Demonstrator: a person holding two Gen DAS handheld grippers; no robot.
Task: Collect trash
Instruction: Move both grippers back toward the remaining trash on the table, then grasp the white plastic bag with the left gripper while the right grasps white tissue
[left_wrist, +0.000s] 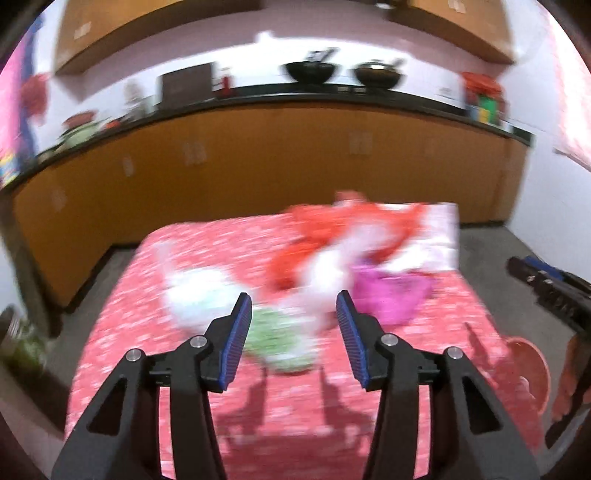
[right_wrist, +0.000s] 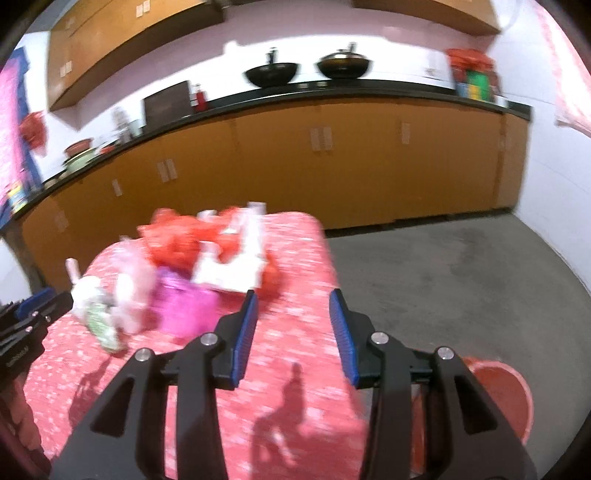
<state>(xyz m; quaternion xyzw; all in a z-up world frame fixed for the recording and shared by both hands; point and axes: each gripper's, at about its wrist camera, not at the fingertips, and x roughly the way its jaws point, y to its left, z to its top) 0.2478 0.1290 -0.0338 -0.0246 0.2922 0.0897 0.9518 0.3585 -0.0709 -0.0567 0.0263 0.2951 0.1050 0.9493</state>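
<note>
A heap of trash lies on a table with a red patterned cloth (left_wrist: 184, 350) (right_wrist: 184, 369): red plastic bags (left_wrist: 332, 229) (right_wrist: 177, 240), a magenta wrapper (left_wrist: 388, 295) (right_wrist: 184, 306), white crumpled pieces (left_wrist: 192, 291) (right_wrist: 236, 269) and a green-and-white packet (left_wrist: 280, 339) (right_wrist: 99, 325). Both views are motion-blurred. My left gripper (left_wrist: 294, 306) hangs open above the table on the near side of the heap, nothing between its blue pads. My right gripper (right_wrist: 292, 304) is open too and holds nothing, over the table's right edge. Each view catches the other gripper at its side edge.
A red round bin (right_wrist: 506, 395) (left_wrist: 532, 373) stands on the grey floor right of the table. Behind runs a long counter with orange cabinets (right_wrist: 332, 158), carrying two dark woks (right_wrist: 271, 74) and other kitchen items. Bare floor (right_wrist: 461, 277) lies to the right.
</note>
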